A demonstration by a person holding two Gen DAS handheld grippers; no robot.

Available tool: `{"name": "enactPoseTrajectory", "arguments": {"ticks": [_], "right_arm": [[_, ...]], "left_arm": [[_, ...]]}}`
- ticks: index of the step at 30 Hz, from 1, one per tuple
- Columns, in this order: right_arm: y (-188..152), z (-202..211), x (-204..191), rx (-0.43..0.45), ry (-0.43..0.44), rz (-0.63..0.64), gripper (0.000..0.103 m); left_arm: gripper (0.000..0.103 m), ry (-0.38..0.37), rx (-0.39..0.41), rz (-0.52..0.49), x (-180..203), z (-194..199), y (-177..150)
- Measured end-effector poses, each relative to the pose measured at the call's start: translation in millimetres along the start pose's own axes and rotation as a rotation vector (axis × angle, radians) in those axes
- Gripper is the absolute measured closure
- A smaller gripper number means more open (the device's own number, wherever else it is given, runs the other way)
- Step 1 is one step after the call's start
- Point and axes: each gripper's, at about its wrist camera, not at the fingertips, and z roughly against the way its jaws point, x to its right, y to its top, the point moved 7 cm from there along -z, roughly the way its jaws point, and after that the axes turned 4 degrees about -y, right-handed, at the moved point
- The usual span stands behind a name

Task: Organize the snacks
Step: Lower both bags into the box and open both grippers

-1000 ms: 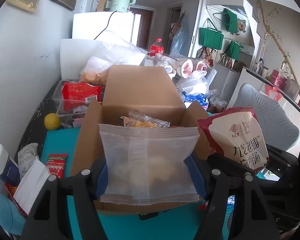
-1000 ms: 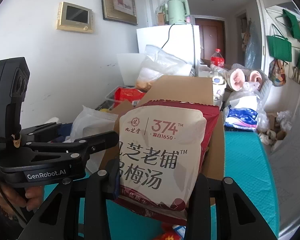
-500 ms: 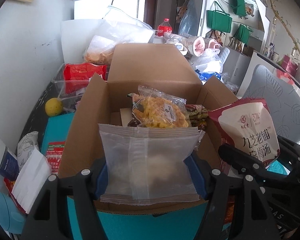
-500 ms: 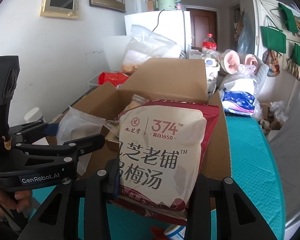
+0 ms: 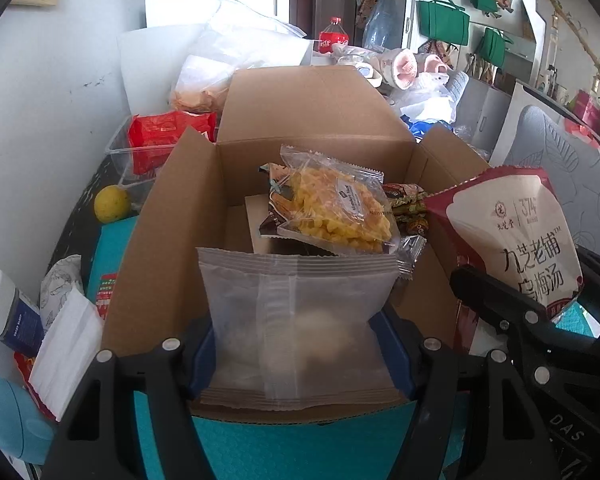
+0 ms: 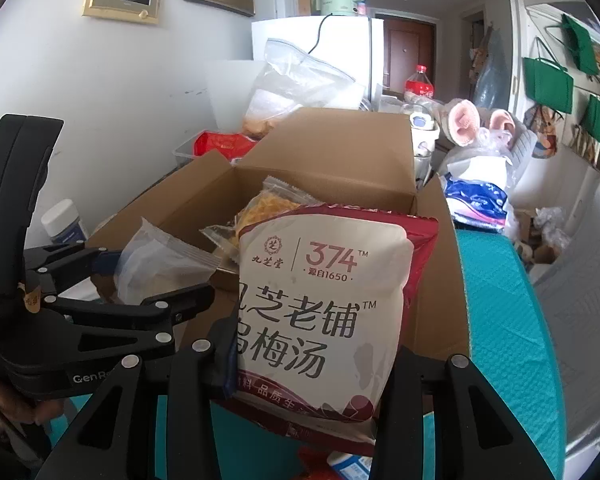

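Observation:
My left gripper (image 5: 300, 354) is shut on a frosted clear snack packet (image 5: 296, 320) and holds it over the near edge of an open cardboard box (image 5: 172, 240). Inside the box lie a clear bag of yellow snacks (image 5: 336, 212) and darker wrapped packs. My right gripper (image 6: 312, 364) is shut on a red and white pouch with Chinese print (image 6: 320, 312), held above the box's right front corner (image 6: 440, 280). The pouch also shows in the left wrist view (image 5: 516, 240), and the frosted packet in the right wrist view (image 6: 160, 264).
The box stands on a teal mat (image 6: 496, 300). A clear tub with a red pack (image 5: 160, 140), a lemon (image 5: 112, 203), a white bottle (image 5: 4, 312) and tissues lie at the left by the wall. Bags, a cola bottle (image 5: 334, 38) and plush toys crowd behind.
Both grippers have moved forward and higher over the box with their packs, so the box's inside and the yellow snack bag now show.

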Motion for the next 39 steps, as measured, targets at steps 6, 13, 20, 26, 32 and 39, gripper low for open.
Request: {"name": "enactPoseTrajectory", "arguments": {"ticks": [6,13,20,26,32,39], "right_arm": [[2,-9,4,0.002,-0.022,-0.007,0.062],[-8,-12,5,-0.032,-0.053,0.021,0.040],[-8,-2,10,-0.032,-0.068,0.010,0.032],[-8,8,13,-0.030,-0.061,-0.006,0.032],[-4,19,14,-0.016,-0.077,0.012,0.032],[0,29,16,0.001,-0.083,0.013,0.032]], "left_arm": [[0.034,0.034,0.006,-0.023,-1,-2,1],[0.034,0.094,-0.026,-0.074,-2,-13,-3],[0.032,0.109,-0.044,-0.065,-1,-12,-2],[0.032,0.103,-0.069,-0.032,-3,-11,-1],[0.024,0.043,-0.082,-0.002,-1,-11,-2],[0.000,0.052,-0.051,-0.013,2,1,3]]}}
